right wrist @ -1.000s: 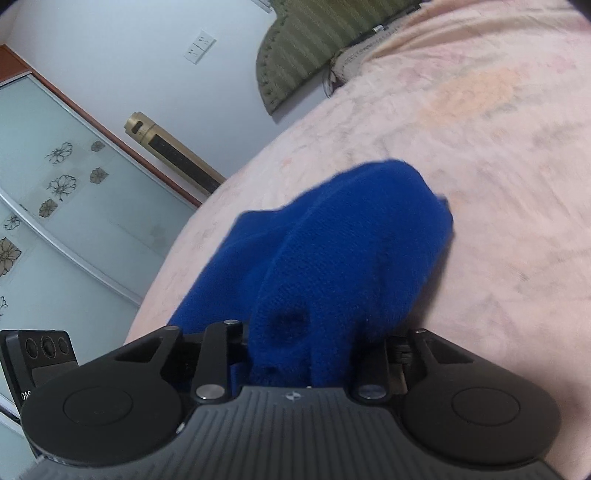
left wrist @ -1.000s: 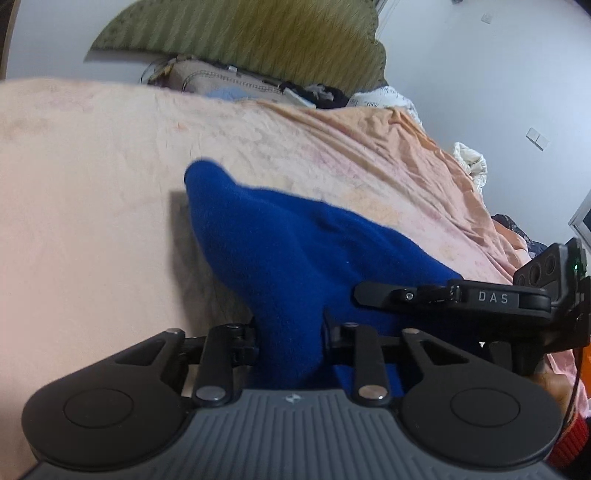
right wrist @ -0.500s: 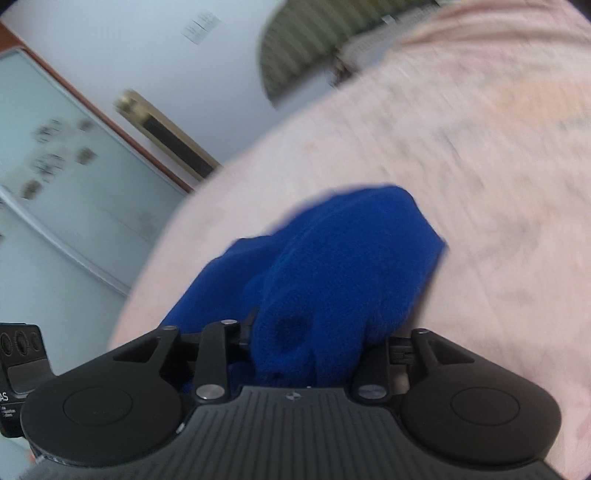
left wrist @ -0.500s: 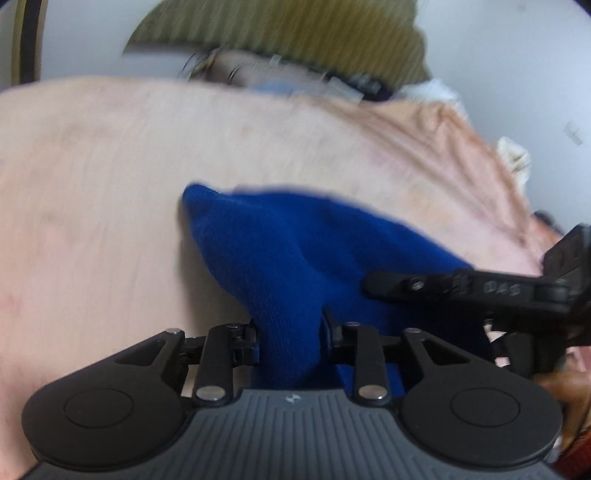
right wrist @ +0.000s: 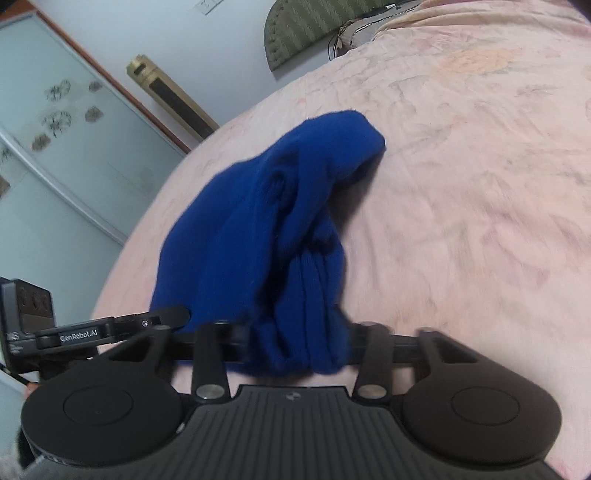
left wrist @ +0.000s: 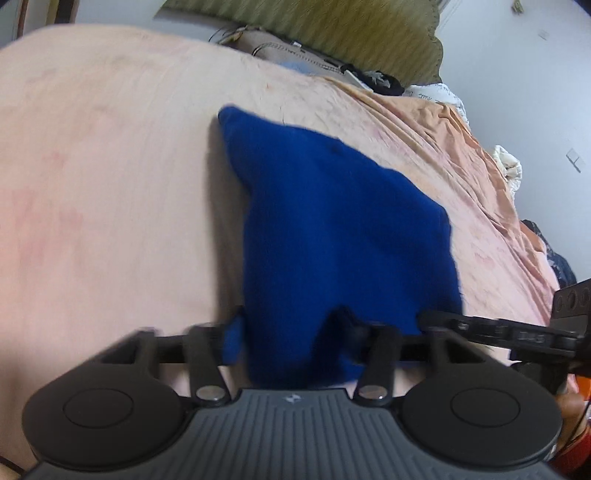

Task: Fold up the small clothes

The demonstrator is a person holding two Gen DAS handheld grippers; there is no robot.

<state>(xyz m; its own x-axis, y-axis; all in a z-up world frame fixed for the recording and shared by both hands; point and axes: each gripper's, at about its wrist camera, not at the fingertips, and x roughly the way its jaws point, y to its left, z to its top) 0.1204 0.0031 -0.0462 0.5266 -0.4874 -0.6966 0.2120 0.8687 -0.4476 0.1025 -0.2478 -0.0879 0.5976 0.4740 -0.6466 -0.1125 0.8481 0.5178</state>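
A small blue knit garment (left wrist: 332, 229) lies on the pink bedsheet (left wrist: 92, 184), its near edge lifted. My left gripper (left wrist: 295, 332) is shut on that near edge; the cloth hides the fingertips. In the right wrist view the same garment (right wrist: 266, 221) is bunched in folds, and my right gripper (right wrist: 295, 343) is shut on its near edge beside the left one. The right gripper's body (left wrist: 517, 336) shows at the right of the left wrist view. The left gripper's body (right wrist: 92, 332) shows at the left of the right wrist view.
A green headboard (left wrist: 332, 33) and a pile of clothes and cables (left wrist: 332, 70) lie at the far end of the bed. A glass-door wardrobe (right wrist: 55, 147) and a gold floor unit (right wrist: 173, 99) stand past the bed's left edge (right wrist: 155, 199).
Both grippers have pulled the garment's near edge back toward me. The blue cloth now hangs longer in front of the fingers, and the two grippers sit closer side by side.
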